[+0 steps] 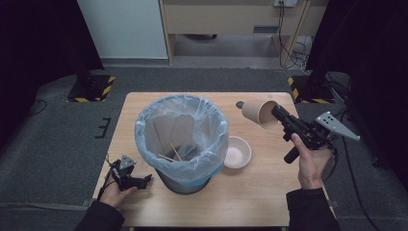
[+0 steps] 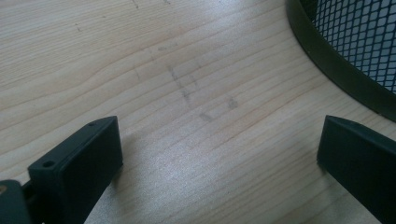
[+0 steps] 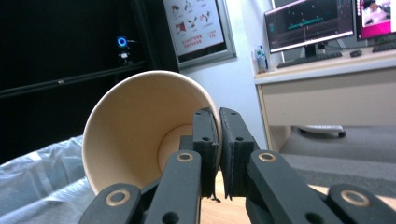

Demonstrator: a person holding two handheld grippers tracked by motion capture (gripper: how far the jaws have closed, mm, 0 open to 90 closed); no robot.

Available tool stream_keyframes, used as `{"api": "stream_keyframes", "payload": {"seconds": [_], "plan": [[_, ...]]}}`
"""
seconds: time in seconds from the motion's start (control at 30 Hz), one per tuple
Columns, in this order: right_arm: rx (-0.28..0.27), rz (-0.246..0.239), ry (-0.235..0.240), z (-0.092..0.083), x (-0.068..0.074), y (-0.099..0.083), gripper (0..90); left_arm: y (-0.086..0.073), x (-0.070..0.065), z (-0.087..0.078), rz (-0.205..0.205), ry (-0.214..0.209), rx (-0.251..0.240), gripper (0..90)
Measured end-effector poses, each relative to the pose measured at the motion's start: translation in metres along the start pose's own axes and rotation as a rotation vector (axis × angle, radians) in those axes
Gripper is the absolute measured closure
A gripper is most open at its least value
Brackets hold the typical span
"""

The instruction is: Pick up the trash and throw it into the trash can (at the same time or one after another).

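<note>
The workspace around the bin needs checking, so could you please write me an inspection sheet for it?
Surface: wooden table, faint grey marks near the left gripper.
Job's things: paper cup held on its side by its rim, above the table right of the bin; bin with a clear bag liner mid-table, thin sticks inside.
Clutter: small white bowl beside the bin, looks empty.
Grippers: right gripper shut on the cup's wall, one jaw inside; left gripper open, low over the table by the bin's base.
Cables: loose cables on the floor at far right.
Surroundings: grey carpet, desk with monitors, wall poster.
</note>
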State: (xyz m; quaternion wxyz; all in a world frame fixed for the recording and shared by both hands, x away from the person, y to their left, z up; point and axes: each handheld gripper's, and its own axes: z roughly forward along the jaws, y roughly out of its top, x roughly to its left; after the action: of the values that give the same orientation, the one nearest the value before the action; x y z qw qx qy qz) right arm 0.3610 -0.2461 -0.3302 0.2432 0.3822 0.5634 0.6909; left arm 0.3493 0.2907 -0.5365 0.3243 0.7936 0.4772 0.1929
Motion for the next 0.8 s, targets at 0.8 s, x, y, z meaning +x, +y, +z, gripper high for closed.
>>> {"api": "stream_keyframes", "payload": {"seconds": [0.8], "plan": [[-0.066,-0.044,0.153,0.007,0.045,0.022,86.1,0.000,0.000,0.000,0.000,0.000,0.000,0.0]]}}
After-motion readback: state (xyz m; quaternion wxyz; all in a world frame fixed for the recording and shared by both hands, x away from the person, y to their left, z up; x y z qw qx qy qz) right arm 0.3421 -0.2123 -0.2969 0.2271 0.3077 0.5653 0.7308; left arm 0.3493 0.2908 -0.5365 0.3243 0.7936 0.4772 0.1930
